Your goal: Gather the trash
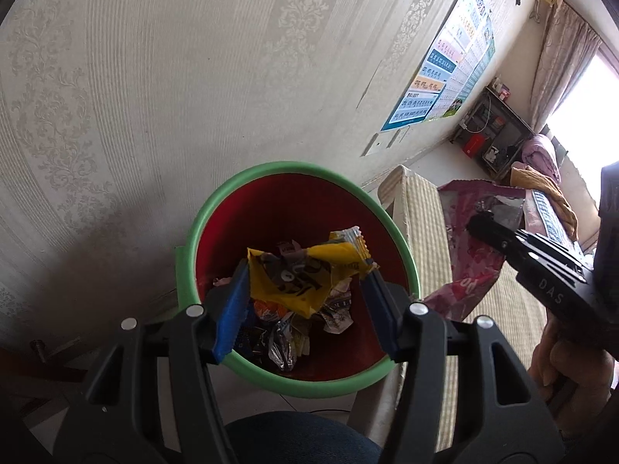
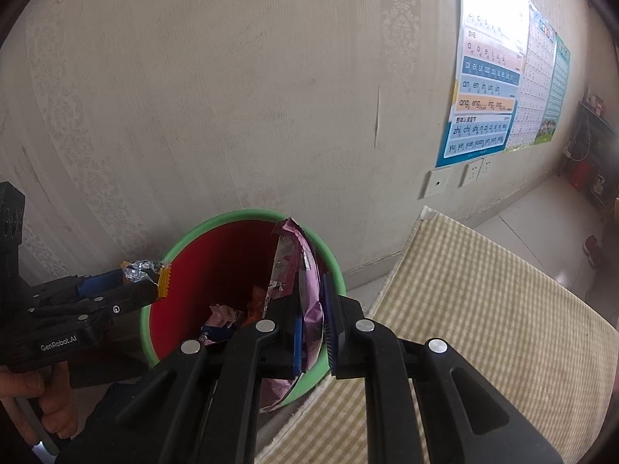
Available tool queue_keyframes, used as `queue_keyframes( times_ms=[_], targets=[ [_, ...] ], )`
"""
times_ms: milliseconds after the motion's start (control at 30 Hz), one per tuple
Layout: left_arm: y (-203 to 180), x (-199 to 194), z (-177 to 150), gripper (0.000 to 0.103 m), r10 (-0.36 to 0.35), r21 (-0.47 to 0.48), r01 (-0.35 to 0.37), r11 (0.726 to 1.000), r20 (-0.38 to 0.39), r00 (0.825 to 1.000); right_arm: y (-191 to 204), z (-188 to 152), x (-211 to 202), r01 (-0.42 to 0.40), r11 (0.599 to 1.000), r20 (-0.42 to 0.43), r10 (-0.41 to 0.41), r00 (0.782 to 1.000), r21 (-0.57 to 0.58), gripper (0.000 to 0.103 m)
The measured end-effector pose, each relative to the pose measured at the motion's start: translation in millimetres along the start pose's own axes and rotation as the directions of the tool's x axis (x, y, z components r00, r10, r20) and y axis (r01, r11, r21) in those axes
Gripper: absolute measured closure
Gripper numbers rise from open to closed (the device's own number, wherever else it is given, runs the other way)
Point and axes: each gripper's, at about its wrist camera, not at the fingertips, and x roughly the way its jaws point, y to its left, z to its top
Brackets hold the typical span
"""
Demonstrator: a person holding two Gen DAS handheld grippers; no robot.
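My left gripper point(image 1: 305, 290) pinches the yellow wrapper point(image 1: 298, 278) between its blue pads, right over the open mouth of the green-rimmed bin point(image 1: 216, 208), so it should drop clean unless the foil clings to a pad. My right gripper point(image 2: 313, 332) clamps the pink bag point(image 2: 309, 301) at the bin's near rim; released here, its tail could catch the rim and slide onto the striped mat point(image 2: 483, 309).
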Motion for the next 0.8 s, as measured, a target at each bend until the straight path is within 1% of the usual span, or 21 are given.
queue_keyframes(
  times_ms=[167, 200, 233, 267, 300, 333, 367, 400, 533, 600, 667, 800],
  targets=[
    [17.2, 1.4, 6.8, 0.048, -0.010, -0.036, 0.010, 0.999, -0.005, 1.000, 19.1, 9.8, 22.0, -0.031, 0.999, -0.017, 0.030, 0.999, -0.018, 0.092],
    [19.0, 2.1, 8.7, 0.044, -0.011, -0.040, 0.011, 0.999, -0.005, 1.000, 21.5, 11.1, 25.5, -0.037, 0.999, -0.021, 0.037, 0.999, -0.023, 0.091],
    [20.4, 3.1, 10.5, 0.035, -0.007, -0.041, 0.007, 0.999, -0.005, 1.000, 24.1, 12.7, 29.2, -0.046, 0.999, -0.028, 0.045, 0.999, -0.029, 0.085],
    [21.0, 2.9, 11.6, 0.030, -0.008, -0.043, 0.008, 0.999, 0.000, 1.000, 26.5, 13.4, 31.3, -0.055, 0.998, -0.031, 0.054, 0.998, -0.033, 0.063],
    [21.7, 2.5, 12.9, 0.022, -0.013, -0.047, 0.013, 0.999, 0.007, 1.000, 27.3, 13.2, 31.7, -0.056, 0.998, -0.027, 0.055, 0.998, -0.036, 0.040],
    [22.1, 1.2, 13.0, 0.015, -0.017, -0.051, 0.017, 0.999, 0.014, 1.000, 27.1, 12.2, 30.3, -0.053, 0.998, -0.018, 0.052, 0.998, -0.036, 0.035],
    [22.9, -0.2, 12.7, 0.012, -0.015, -0.055, 0.016, 0.998, 0.020, 1.000, 26.0, 10.5, 28.5, -0.053, 0.998, -0.010, 0.053, 0.999, -0.036, 0.031],
    [22.9, -0.9, 12.0, 0.009, -0.011, -0.057, 0.013, 0.998, 0.022, 1.000, 24.4, 8.4, 27.0, -0.052, 0.998, -0.009, 0.052, 0.999, -0.039, 0.027],
    [19.1, -0.8, 5.3, 0.006, -0.017, -0.048, 0.018, 0.999, 0.012, 1.000, 12.0, -3.9, 17.9, -0.021, 0.999, -0.018, 0.020, 1.000, -0.035, 0.018],
    [12.0, -2.0, 1.2, 0.006, -0.026, -0.032, 0.026, 0.999, 0.010, 1.000, 4.8, -11.4, 9.0, -0.004, 1.000, -0.020, 0.004, 1.000, -0.020, 0.011],
    [1.8, -4.0, -2.8, 0.006, -0.038, -0.011, 0.038, 0.999, 0.011, 0.999, -4.3, -21.4, -3.6, 0.008, 1.000, -0.016, -0.009, 1.000, -0.006, 0.007],
    [-35.7, -6.2, -15.7, 0.006, -0.074, 0.050, 0.074, 0.996, -0.007, 0.997, -27.3, -45.3, -31.1, 0.036, 0.997, -0.019, -0.035, 0.999, 0.063, 0.007]
  ],
)
